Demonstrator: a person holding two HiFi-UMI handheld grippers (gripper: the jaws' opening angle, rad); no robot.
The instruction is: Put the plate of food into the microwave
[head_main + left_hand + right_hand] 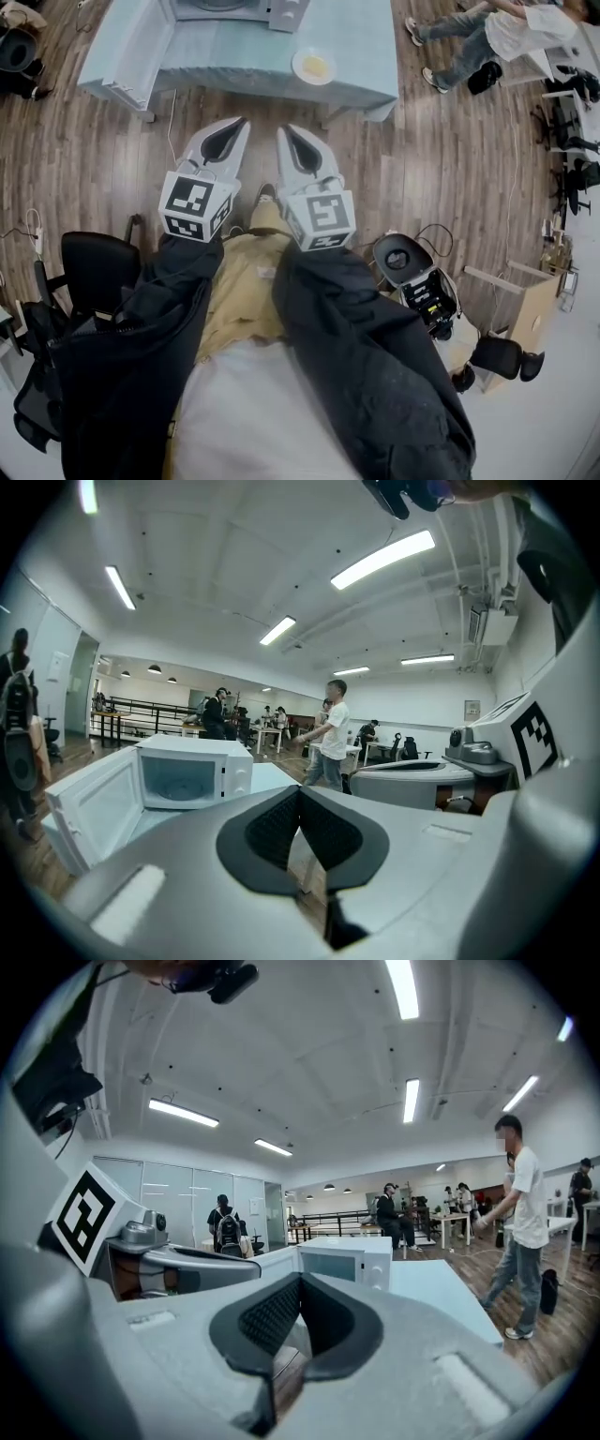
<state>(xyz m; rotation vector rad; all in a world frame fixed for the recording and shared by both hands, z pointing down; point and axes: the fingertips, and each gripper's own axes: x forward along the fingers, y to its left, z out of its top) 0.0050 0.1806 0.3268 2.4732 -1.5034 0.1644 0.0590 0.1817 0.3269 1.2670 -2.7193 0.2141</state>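
Observation:
A white plate of yellow food [313, 66] sits near the front right of a table with a light blue cloth [244, 52]. At the table's far side stands a white microwave [192, 771], its door [94, 808] swung open to the left; it also shows in the right gripper view [342, 1262]. My left gripper [242, 120] and right gripper [282, 128] are side by side over the wooden floor, short of the table, pointing at it. Both are shut with nothing between their jaws, as the left gripper view [299, 789] and the right gripper view [300, 1277] show.
A black office chair [98, 267] stands on the floor at my left. A white machine with cables [417, 277] and a wooden box [525, 309] are at my right. A person [330, 733] walks beyond the table; others sit at desks farther back.

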